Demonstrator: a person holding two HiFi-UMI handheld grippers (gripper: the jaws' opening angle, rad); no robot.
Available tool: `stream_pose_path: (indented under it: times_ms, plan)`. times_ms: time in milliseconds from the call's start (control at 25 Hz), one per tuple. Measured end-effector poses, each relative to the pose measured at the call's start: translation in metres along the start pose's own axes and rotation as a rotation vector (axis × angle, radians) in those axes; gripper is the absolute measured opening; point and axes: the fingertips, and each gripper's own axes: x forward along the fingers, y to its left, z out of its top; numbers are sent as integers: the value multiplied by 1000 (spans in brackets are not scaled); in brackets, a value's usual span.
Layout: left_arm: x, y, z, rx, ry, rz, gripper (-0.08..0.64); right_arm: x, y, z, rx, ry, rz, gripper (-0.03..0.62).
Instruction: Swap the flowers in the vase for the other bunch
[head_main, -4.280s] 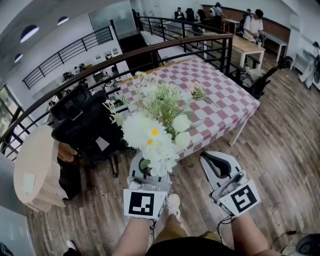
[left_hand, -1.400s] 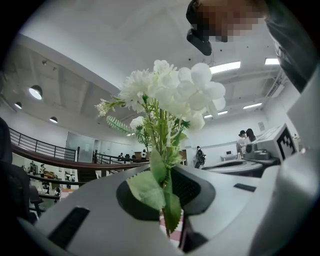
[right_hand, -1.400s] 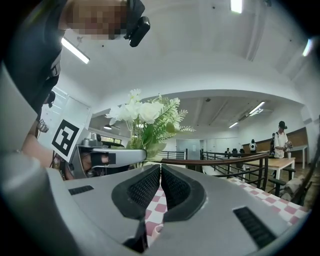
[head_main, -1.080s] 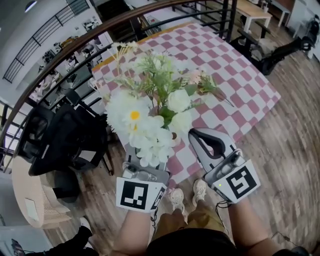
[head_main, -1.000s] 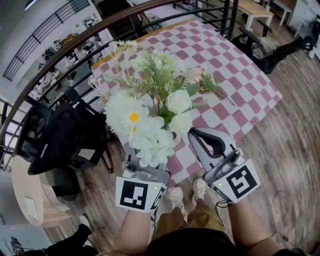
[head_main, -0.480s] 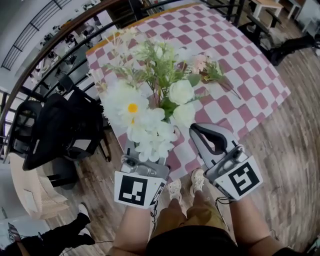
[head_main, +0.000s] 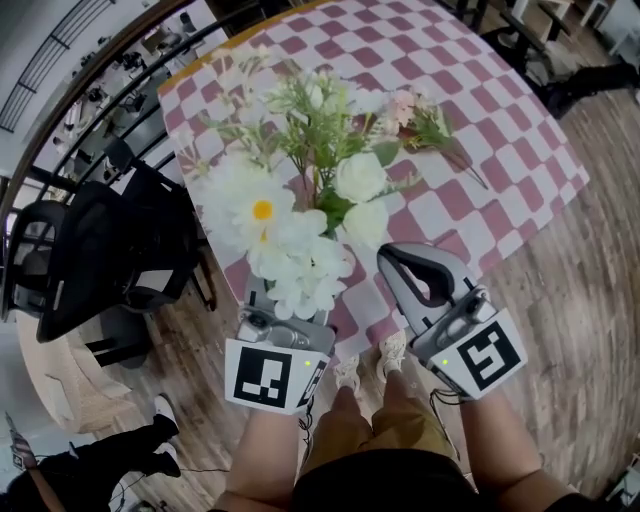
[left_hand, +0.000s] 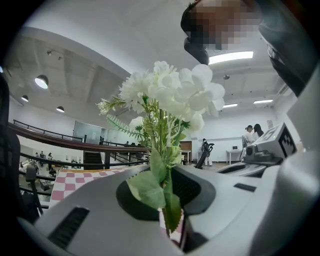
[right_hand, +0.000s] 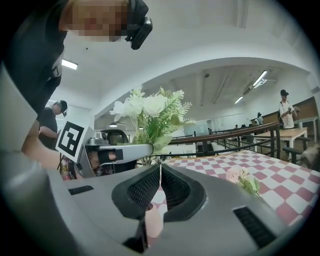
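Note:
A bunch of white flowers with green sprigs (head_main: 290, 240) stands upright in my left gripper (left_hand: 167, 200), whose jaws are shut on its stems. In the head view this bunch hangs over the near edge of the red-and-white checked table (head_main: 500, 150). A smaller pink bunch (head_main: 415, 115) lies flat on the cloth further back, also in the right gripper view (right_hand: 243, 178). My right gripper (head_main: 402, 260) is beside the white bunch on its right, jaws shut with nothing between them. No vase shows in any view.
Black office chairs (head_main: 90, 260) stand left of the table, by a dark railing (head_main: 120, 40). A person's legs (head_main: 100, 465) show at the lower left on the wooden floor (head_main: 560, 290). Other people stand far back in the room (right_hand: 286, 112).
Both grippers have sunk and come closer to the table's near edge. The left one still carries the white bunch. The right one stays shut and empty.

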Motion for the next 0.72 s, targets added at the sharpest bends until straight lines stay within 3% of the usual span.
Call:
stream_pose_path:
  times_ms: [720]
  plan:
    - [8,6,-54,-28,85,0,60,19,-6,-30,37,48,5,35]
